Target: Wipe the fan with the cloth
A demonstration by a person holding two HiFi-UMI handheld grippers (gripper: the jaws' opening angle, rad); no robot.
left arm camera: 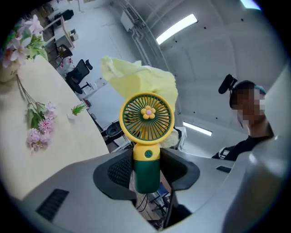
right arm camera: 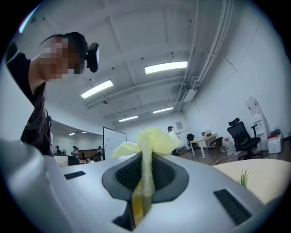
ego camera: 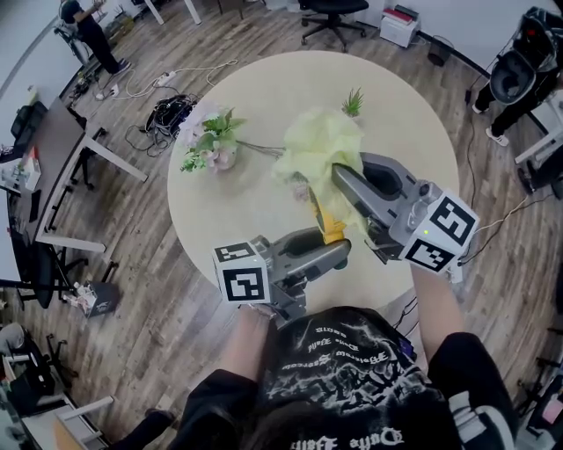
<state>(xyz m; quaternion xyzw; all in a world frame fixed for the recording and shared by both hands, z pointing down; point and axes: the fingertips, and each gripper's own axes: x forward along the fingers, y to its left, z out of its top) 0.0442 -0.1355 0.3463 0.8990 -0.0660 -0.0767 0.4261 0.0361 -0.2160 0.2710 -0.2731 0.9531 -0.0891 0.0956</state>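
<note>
Left gripper view: left gripper (left arm camera: 146,170) clamped on the green handle of the fan (left arm camera: 146,116), with the yellow grille clear beyond the jaw tips. Right gripper view: right gripper (right arm camera: 145,175) pinched tight on a fold of the yellow cloth (right arm camera: 152,139), which is bunched just behind the fan head. Head view: both are held above the near edge of the round table (ego camera: 246,211). Bare tabletop lies between them and the flowers (ego camera: 211,141) at left. A small plant (ego camera: 353,102) stands by the far rim, and an office chair (ego camera: 332,13) beyond it.
</note>
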